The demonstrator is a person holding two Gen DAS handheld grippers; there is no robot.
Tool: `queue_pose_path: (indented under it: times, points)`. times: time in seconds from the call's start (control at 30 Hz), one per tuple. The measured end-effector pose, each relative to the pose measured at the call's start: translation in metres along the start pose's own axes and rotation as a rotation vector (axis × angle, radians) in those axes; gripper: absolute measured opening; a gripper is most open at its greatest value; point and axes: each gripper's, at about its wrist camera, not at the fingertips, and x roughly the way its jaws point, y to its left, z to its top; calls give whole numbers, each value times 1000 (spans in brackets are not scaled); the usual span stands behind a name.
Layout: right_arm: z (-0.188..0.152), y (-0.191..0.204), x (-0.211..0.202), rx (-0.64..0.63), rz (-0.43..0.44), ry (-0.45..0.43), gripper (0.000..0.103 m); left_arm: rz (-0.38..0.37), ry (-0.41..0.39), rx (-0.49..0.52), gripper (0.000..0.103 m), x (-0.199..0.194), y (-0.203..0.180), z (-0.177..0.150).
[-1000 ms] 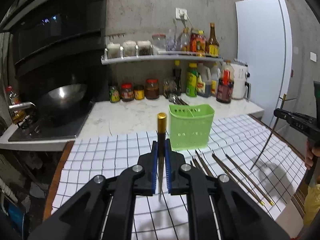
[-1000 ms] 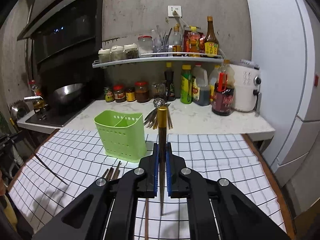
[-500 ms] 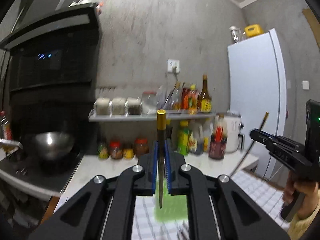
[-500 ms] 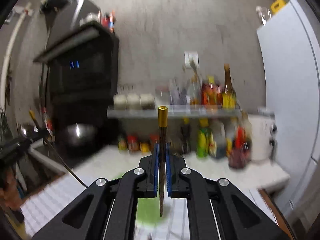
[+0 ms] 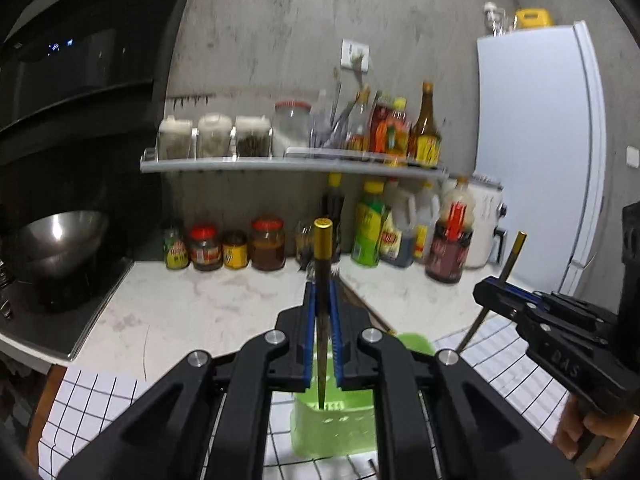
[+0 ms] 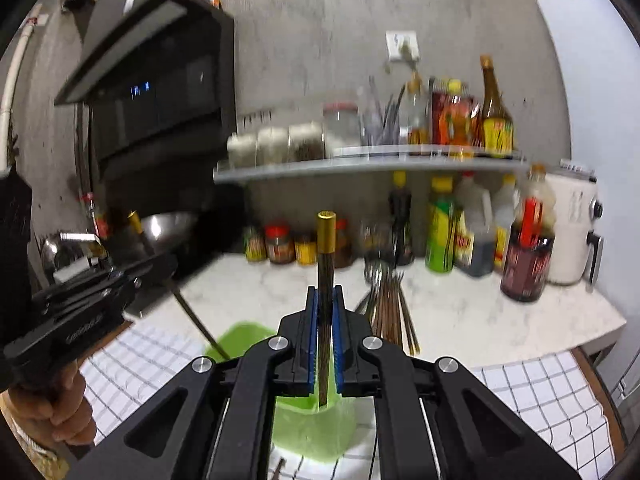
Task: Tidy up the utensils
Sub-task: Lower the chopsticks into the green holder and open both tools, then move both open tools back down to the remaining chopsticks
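My left gripper (image 5: 322, 280) is shut on a dark chopstick with a gold cap (image 5: 322, 240), held upright with its tip over the green utensil holder (image 5: 332, 432). My right gripper (image 6: 325, 296) grips a second gold-capped chopstick (image 6: 326, 236) between its blue pads, and its jaws are just opening; the stick's tip hangs over the green holder (image 6: 240, 336). In the left wrist view the right gripper (image 5: 490, 292) comes in from the right with its chopstick (image 5: 514, 252) slanted. The left gripper (image 6: 160, 264) shows at the left of the right wrist view.
A bundle of chopsticks and spoons (image 6: 390, 308) lies on the marble counter behind the holder. Sauce bottles (image 5: 370, 232) and jars (image 5: 268, 244) line the wall, a wok (image 5: 56, 240) sits at the left, a white fridge (image 5: 536, 152) at the right. A checked cloth (image 6: 540, 392) covers the table.
Both grippers lifted off the checked cloth with their chopsticks and moved forward. The green holder, earlier ahead on the cloth, now sits right under both sets of fingers.
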Motion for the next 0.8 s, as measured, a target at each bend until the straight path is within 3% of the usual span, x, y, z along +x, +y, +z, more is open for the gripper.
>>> queue_pose_path:
  times: [0.07, 0.1, 0.13, 0.17, 0.2, 0.3, 0.4, 0.5, 0.6, 0.8]
  points:
    - [-4, -1, -3, -7, -8, 29, 13, 20, 29, 2, 7, 1, 0, -6]
    - [-7, -4, -11, 1, -15, 27, 24, 22, 35, 0, 9, -1, 1, -7]
    - [-7, -6, -19, 7, -21, 20, 31, 25, 39, -3, 16, -8, 1, -6]
    - [-8, -8, -33, 15, -30, 10, 45, 28, 33, -5, 22, -16, 2, -5]
    - [-9, -10, -43, 18, -40, 3, 49, 35, 12, 0, 32, -32, 2, -3]
    - [-18, -15, -81, 21, -69, -4, 49, 72, 1, 22, 36, -69, 1, -5]
    - [-42, -17, -117, 37, -78, 22, 50, 125, 36, 45, 47, -102, 0, -20]
    - [-74, -14, -140, 40, -67, 91, 50, 196, 143, 68, 51, -123, -2, -53]
    - [-109, -12, -156, 51, -63, 172, 50, 175, 324, 38, 51, -135, -1, -103]
    - [-167, -10, -174, 104, -101, 339, 50, 176, 551, -21, 51, -149, 1, -183]
